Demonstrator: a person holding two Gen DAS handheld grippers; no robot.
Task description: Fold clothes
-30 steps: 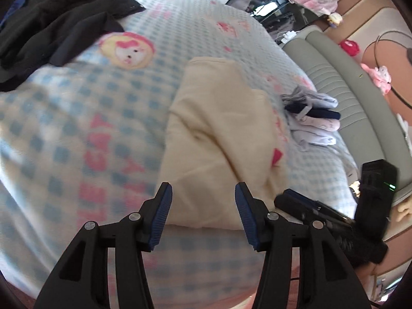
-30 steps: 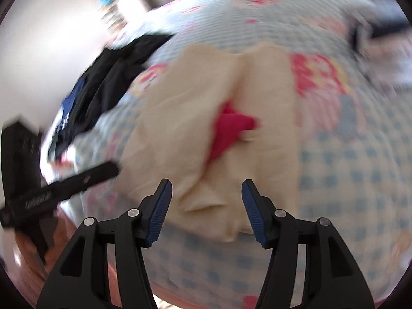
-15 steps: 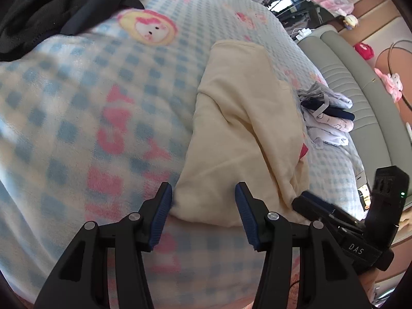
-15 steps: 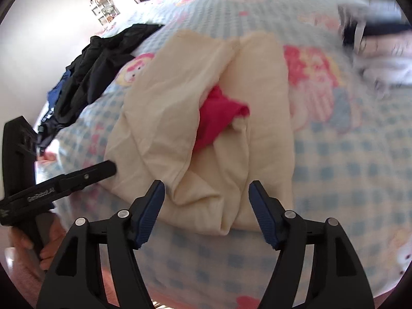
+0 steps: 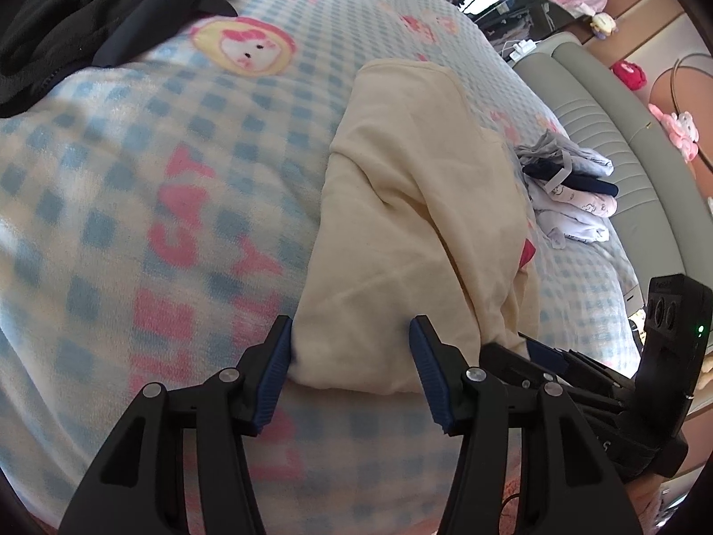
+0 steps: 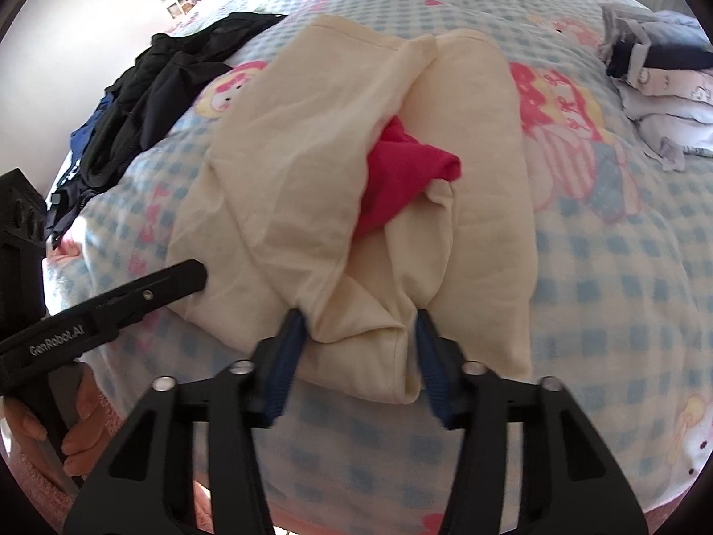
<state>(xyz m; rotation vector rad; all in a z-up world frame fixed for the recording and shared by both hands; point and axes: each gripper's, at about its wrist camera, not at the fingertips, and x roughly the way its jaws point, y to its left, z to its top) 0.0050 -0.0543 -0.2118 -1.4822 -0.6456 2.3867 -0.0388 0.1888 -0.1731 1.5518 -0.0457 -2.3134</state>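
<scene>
Right gripper (image 6: 358,327) closing on bunched near hem of cream garment (image 6: 312,169), blue pads pressing cloth. Left gripper (image 5: 350,356) opening, jaws straddling garment's near left corner, not clamped. Garment lies half-folded near front edge of checked blanket (image 5: 111,205), red lining (image 6: 401,178) showing. Black clothes (image 5: 89,9) at far left corner; folded pile (image 5: 575,196) at right edge.

Left tongs (image 5: 350,368): two matte black angular arms with triangular cut-outs, round silver screw heads at the joints, ribbed blue pads on the inner faces.

Right tongs (image 6: 358,354): same black build, same silver screws, same blue ribbed pads. Its black body carries a small green light, seen from the left wrist.

White lettering "GenRobot.AI" runs along the left arm.

Hand (image 6: 75,441): fingers on a black handle.
</scene>
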